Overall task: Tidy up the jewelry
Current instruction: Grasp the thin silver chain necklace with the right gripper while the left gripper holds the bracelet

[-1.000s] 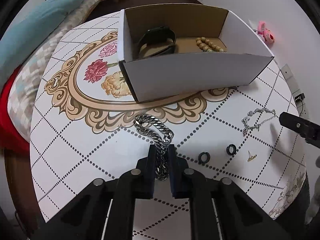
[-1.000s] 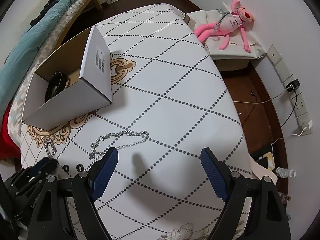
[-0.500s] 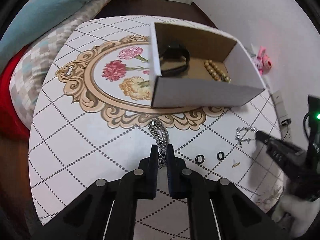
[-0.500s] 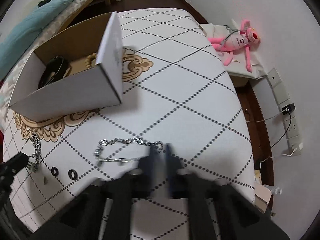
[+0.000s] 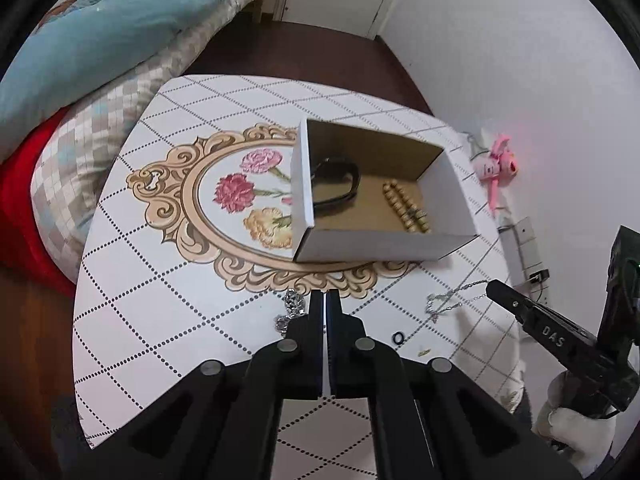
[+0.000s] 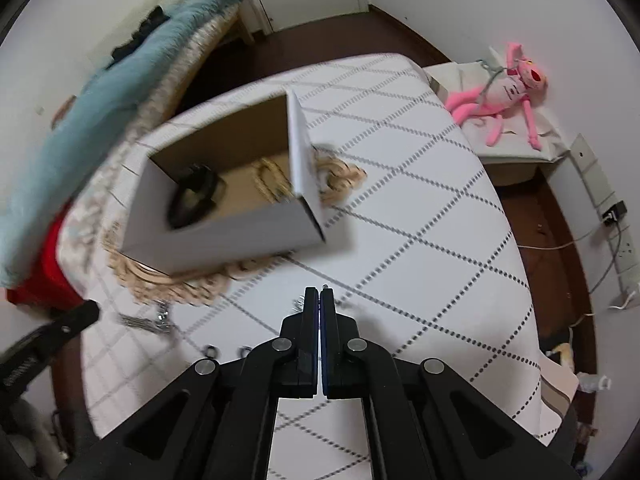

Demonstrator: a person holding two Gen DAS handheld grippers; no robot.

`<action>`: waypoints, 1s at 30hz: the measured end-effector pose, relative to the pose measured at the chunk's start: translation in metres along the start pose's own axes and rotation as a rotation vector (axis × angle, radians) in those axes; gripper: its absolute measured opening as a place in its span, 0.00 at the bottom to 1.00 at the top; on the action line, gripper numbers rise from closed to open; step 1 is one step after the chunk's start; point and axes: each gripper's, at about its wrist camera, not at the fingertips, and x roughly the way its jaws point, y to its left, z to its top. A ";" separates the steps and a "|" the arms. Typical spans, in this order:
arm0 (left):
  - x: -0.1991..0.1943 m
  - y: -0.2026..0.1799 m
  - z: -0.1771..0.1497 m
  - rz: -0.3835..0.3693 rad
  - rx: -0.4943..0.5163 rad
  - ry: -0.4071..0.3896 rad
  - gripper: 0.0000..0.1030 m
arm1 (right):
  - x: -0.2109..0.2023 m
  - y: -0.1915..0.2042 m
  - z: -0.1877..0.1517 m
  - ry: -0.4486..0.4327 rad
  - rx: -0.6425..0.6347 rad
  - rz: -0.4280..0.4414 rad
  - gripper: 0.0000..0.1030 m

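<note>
An open white cardboard box (image 5: pixel 384 246) (image 6: pixel 224 236) stands on the table and holds a black band (image 5: pixel 336 184) and a gold bead bracelet (image 5: pixel 406 212). My left gripper (image 5: pixel 324 300) is shut on a heavy silver chain (image 5: pixel 292 308) that hangs beside its tips, above the table. My right gripper (image 6: pixel 320 296) is shut on a thin silver chain (image 5: pixel 452 300), which trails from its tip in the left wrist view. The right gripper (image 5: pixel 496 290) shows there at the right. A black ring (image 5: pixel 398 337) and a small gold piece (image 5: pixel 423 352) lie on the table.
The round table (image 5: pixel 168 280) has a white dotted diamond cloth with a floral medallion. A bed with a teal blanket (image 5: pixel 92 36) lies to the left. A pink plush toy (image 6: pixel 504 92) lies on a low stand at the right. Wall sockets and cables are at the right.
Both grippers have lifted away from the table. The right gripper went from open to shut on the thin chain. The heavy chain rose with the left gripper.
</note>
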 end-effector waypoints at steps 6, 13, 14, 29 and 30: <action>0.001 0.010 0.003 -0.039 -0.048 0.006 0.02 | -0.025 0.007 0.015 -0.041 -0.003 0.061 0.00; 0.064 0.044 -0.008 -0.022 -0.196 0.150 0.30 | -0.013 0.005 0.011 -0.004 0.006 0.059 0.00; 0.072 0.045 -0.009 -0.008 -0.200 0.167 0.30 | -0.009 0.002 0.009 0.005 0.012 0.057 0.00; 0.098 -0.008 -0.021 0.185 0.096 0.120 0.09 | 0.023 -0.016 -0.005 0.066 0.062 0.010 0.00; 0.098 -0.007 -0.021 0.178 0.092 0.120 0.09 | 0.022 -0.015 -0.005 0.064 0.059 0.010 0.00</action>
